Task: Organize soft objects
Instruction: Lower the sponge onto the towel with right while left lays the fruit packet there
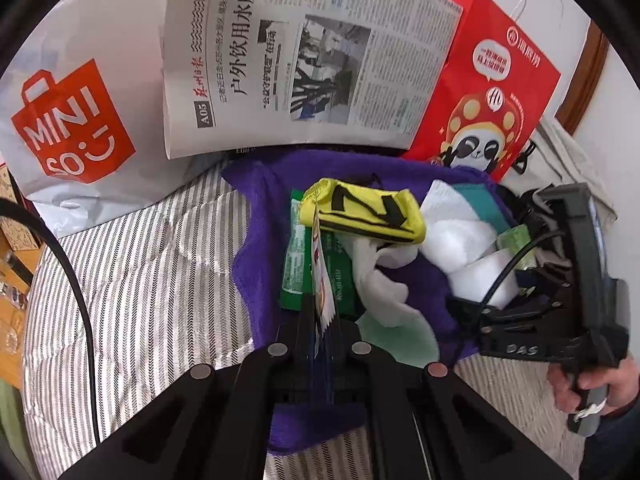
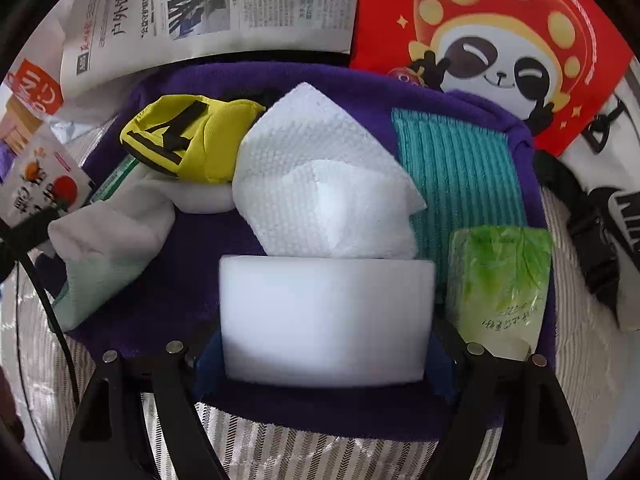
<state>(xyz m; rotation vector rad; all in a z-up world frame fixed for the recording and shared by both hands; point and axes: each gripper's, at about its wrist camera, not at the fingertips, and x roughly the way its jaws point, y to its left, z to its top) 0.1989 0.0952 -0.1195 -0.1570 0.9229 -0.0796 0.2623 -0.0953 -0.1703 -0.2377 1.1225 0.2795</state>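
One white foam block (image 2: 326, 320) sits clamped between the right gripper (image 2: 324, 364) fingers over the purple towel (image 2: 180, 280), with one folded paper towel (image 2: 320, 184) at 12 o'clock and one yellow pouch (image 2: 188, 136) at 10. The left gripper (image 1: 320, 312) is pinched nearly closed on one thin printed sachet (image 1: 322, 276). Only the right wrist view shows the teal cloth (image 2: 456, 176) and green tissue pack (image 2: 500, 280) clearly; only the left shows the whole Miniso bag (image 1: 72, 128).

**Legible markings on bags, paper and tooling**

White plastic bag (image 1: 76, 92), far left of the left gripper (image 1: 320, 304): orange logo reading "MINI SO". Newspaper (image 1: 296, 60), ahead: page tag "A05", headline "户外饮用水应有管". Red paper bag (image 1: 492, 92), ahead-right: panda mascot; its cap reads "Hi" in the right wrist view. Right gripper (image 1: 516, 280) body: embossed "DAS". Remaining print illegible.
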